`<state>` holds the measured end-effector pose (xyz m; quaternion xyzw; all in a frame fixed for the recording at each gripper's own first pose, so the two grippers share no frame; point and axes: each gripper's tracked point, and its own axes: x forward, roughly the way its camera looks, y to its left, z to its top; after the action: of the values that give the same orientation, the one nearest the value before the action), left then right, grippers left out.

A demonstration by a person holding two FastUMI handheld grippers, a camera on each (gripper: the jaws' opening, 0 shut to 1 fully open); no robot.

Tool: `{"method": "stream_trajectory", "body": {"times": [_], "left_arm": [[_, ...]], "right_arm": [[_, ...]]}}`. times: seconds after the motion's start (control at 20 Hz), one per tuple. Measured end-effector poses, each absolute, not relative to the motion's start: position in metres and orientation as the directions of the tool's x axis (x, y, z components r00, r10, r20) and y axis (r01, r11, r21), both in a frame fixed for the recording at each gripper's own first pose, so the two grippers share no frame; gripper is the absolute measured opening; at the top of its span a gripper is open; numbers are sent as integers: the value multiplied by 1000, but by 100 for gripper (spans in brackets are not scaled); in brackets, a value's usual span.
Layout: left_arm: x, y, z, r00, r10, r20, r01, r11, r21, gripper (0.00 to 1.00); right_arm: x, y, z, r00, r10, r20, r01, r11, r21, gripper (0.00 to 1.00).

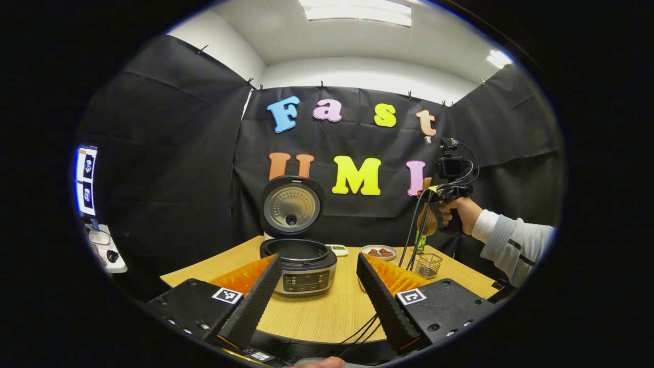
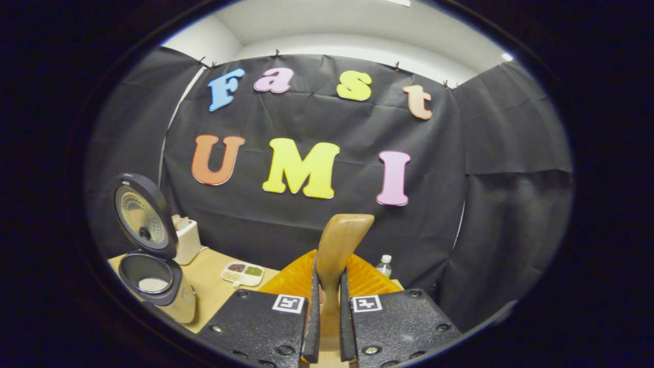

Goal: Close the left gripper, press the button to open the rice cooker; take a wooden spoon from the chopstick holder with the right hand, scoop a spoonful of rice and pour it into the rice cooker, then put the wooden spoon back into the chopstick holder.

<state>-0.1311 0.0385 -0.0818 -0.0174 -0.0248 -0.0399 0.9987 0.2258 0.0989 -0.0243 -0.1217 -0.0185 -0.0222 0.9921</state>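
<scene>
The rice cooker (image 1: 306, 278) stands on the wooden table (image 1: 332, 312) with its lid (image 1: 291, 207) swung up. My left gripper (image 1: 318, 263) hovers just in front of it, open and holding nothing. To the right, a hand holds my right gripper (image 1: 434, 197) high above the wire chopstick holder (image 1: 428, 265). The wooden spoon (image 1: 428, 220) hangs from that gripper. In the right gripper view my right gripper (image 2: 327, 286) is shut on the wooden spoon (image 2: 338, 245), whose broad end sticks out past the fingertips. Down to the left, the open rice cooker (image 2: 176, 301) has white rice (image 2: 153, 283) in its pot.
A plate (image 1: 379, 251) with reddish pieces and a small dish (image 1: 337, 249) sit behind the cooker. A green bottle (image 1: 420, 244) stands behind the holder. In the right gripper view I see a compartment tray (image 2: 242, 273), a white appliance (image 2: 186, 237) and a bottle (image 2: 384, 266).
</scene>
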Motion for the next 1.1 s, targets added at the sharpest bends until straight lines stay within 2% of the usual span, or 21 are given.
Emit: {"method": "stream_trajectory", "body": {"times": [0.4, 1.1], "left_arm": [[-125, 29, -88, 997, -76, 32, 77, 997, -22, 94], [-100, 16, -113, 996, -88, -27, 87, 995, -39, 94]], "right_arm": [[259, 24, -91, 994, -104, -33, 100, 989, -105, 23], [274, 4, -136, 996, -57, -72, 55, 998, -24, 24]]}}
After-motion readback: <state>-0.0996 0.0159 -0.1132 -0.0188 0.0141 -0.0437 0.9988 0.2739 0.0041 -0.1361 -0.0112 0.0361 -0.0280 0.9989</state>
